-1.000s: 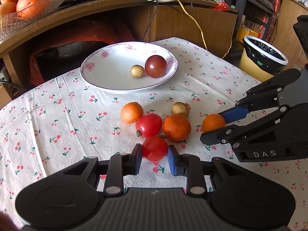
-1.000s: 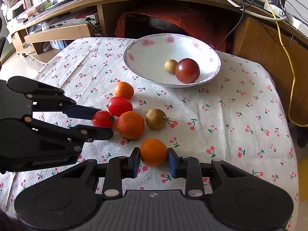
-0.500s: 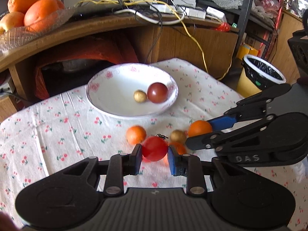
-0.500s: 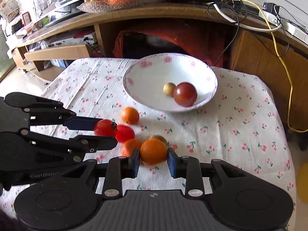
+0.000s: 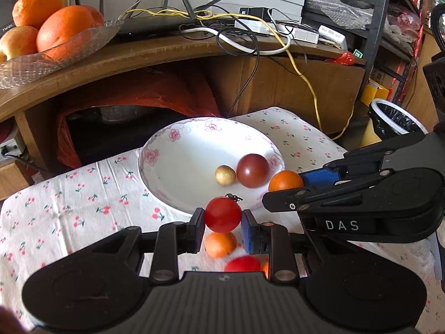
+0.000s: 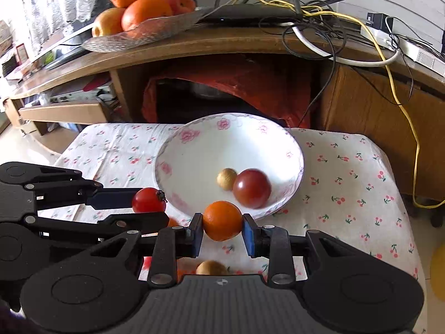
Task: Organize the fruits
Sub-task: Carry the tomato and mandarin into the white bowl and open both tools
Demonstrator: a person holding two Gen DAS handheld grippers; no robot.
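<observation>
My left gripper (image 5: 222, 224) is shut on a red tomato (image 5: 223, 215) and holds it above the table at the near rim of the white floral bowl (image 5: 167, 172). My right gripper (image 6: 222, 229) is shut on an orange (image 6: 222, 220), also raised by the bowl's (image 6: 194, 150) near rim. The bowl holds a dark red tomato (image 5: 252, 170) and a small tan fruit (image 5: 225, 175). An orange (image 5: 220, 244) and a red tomato (image 5: 242, 264) lie on the cloth below my left gripper. A tan fruit (image 6: 211, 267) lies below my right gripper.
A cherry-print cloth (image 5: 69, 194) covers the table. Behind it stands a wooden desk (image 5: 167, 53) with cables and a glass dish of oranges (image 5: 55, 47). A bin with a black liner (image 5: 395, 119) stands at the right.
Both grippers have lifted their fruit off the cloth and moved forward toward the bowl. The loose fruits now lie below and behind the fingers.
</observation>
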